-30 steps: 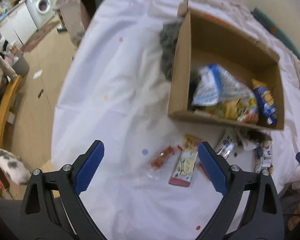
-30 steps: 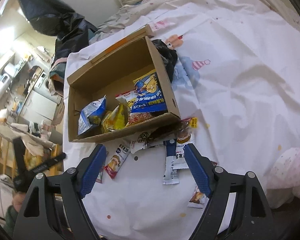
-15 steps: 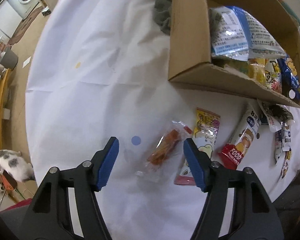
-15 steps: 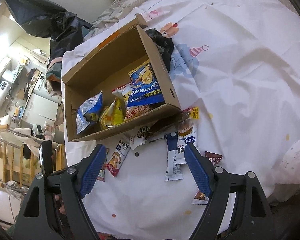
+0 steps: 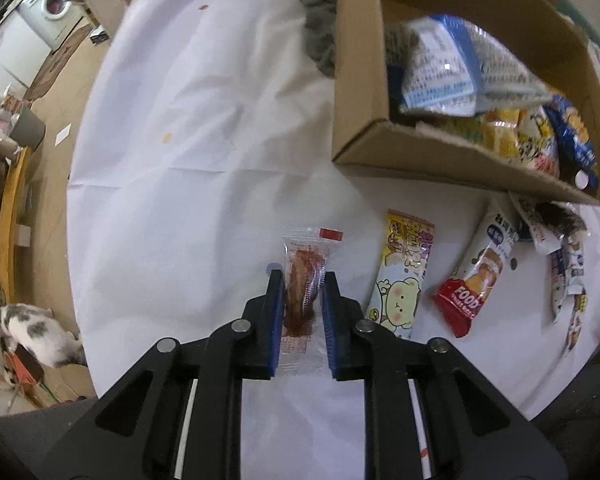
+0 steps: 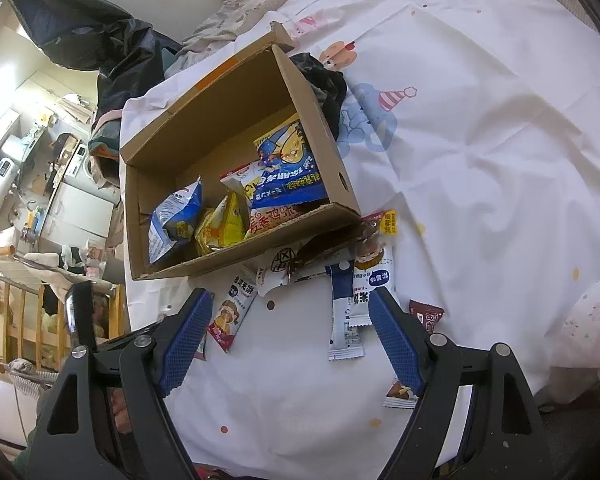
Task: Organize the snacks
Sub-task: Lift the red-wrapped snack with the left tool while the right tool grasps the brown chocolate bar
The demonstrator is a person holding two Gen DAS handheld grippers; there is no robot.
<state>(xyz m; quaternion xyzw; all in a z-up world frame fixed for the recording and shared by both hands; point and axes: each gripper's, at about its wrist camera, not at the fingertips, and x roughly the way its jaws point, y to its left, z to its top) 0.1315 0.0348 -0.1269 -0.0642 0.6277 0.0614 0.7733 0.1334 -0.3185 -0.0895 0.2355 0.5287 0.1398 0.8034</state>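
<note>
My left gripper (image 5: 300, 280) is shut on a clear packet with a red-brown snack (image 5: 305, 280) that lies on the white sheet. Beside it lie a yellow bear packet (image 5: 404, 276) and a red-and-white FOOD packet (image 5: 476, 280). The open cardboard box (image 5: 380, 136) holds several snack bags and stands beyond them. My right gripper (image 6: 290, 312) is open and empty, above loose packets (image 6: 346, 312) in front of the box (image 6: 324, 128).
A dark cloth (image 6: 324, 80) lies against the box's far side. More small packets (image 5: 568, 276) lie at the right by the sheet's edge (image 5: 76, 184). A cat (image 5: 36, 332) is on the floor to the left. A brown packet (image 6: 426, 314) lies near my right finger.
My left gripper came down over the clear red-brown snack packet and closed on it. My right gripper stayed open and shifted only slightly.
</note>
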